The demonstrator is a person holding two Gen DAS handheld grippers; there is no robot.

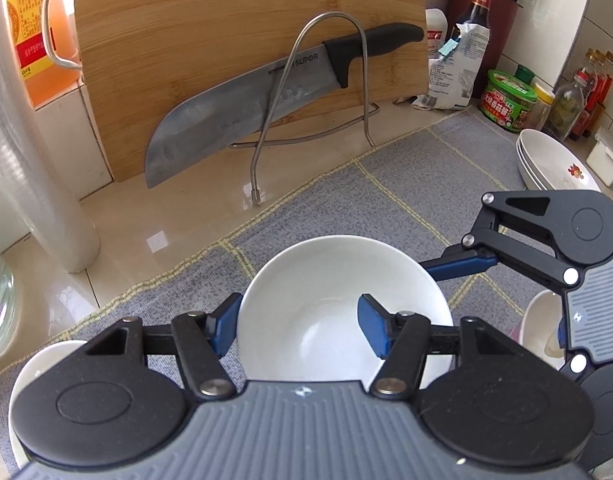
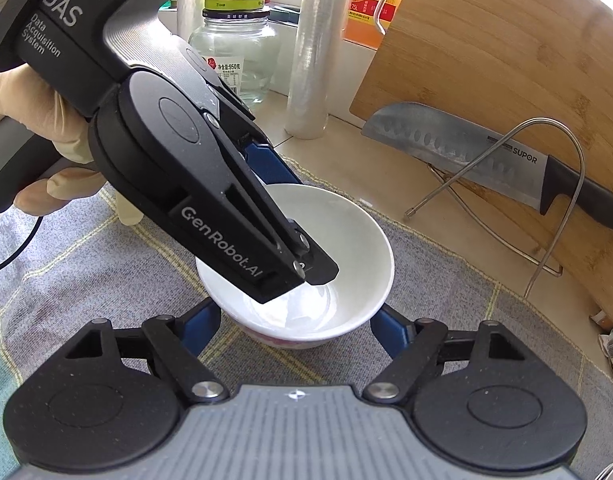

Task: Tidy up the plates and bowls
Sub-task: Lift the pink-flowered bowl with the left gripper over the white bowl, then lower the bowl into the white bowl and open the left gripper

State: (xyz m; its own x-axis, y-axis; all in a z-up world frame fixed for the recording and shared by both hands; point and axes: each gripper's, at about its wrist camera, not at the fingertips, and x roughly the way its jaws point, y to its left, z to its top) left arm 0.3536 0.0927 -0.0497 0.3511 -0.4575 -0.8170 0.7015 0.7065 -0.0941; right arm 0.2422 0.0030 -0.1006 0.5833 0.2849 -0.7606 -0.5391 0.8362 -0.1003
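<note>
Both wrist cameras look down, close, sharing the white bowl [image 1: 338, 304].

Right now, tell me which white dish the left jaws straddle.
The white bowl on the grey mat, its rim between the left gripper jaws. The stacked plates sit far back near the bottles.

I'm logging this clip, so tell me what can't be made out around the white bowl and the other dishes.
- Right wrist view: the left hand-held gripper hides part of the white bowl interior.
- Left wrist view: the left plate sits mostly behind the gripper body.
- Left wrist view: the right hand-held gripper covers the dish at right.
</note>
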